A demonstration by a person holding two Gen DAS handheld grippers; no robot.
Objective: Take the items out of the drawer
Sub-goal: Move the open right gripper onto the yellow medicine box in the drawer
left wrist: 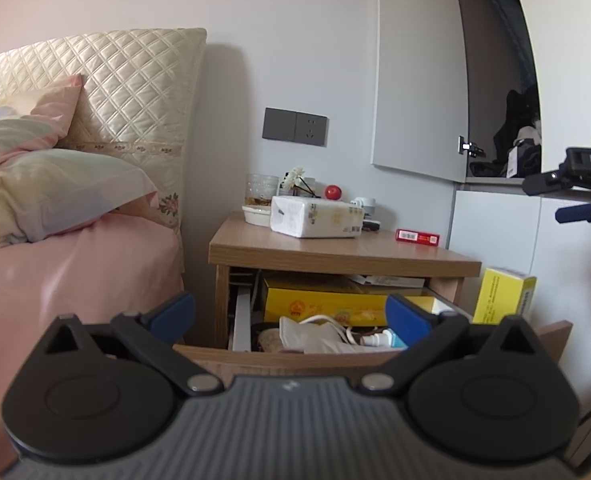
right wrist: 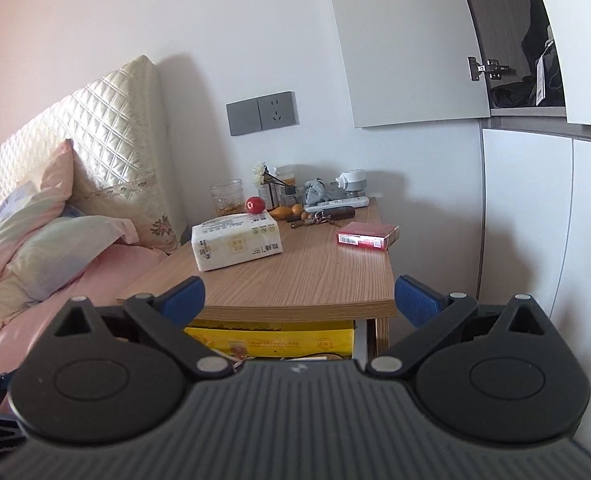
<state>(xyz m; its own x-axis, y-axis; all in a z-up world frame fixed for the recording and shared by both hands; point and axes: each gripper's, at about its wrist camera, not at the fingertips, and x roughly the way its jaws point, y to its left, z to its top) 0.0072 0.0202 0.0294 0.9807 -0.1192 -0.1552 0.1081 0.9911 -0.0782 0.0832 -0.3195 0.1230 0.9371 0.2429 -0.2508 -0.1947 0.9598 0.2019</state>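
Drawer (left wrist: pixel 279 354) open. Yellow box (left wrist: pixel 319 304) prob light, stiff cardboard; pinch across narrow edges. Face mask (left wrist: pixel 315 336) soft, floppy. Left gripper (left wrist: pixel 291 312) and right gripper (right wrist: pixel 299 296) both spread, empty.

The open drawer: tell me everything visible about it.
The drawer of the wooden nightstand is pulled out toward the left wrist camera. Its front is light wood grain and its inner side wall looks white. Inside lie a long yellow box at the back, a white face mask and a white cable. Nothing grips it; the left gripper hovers open before it.
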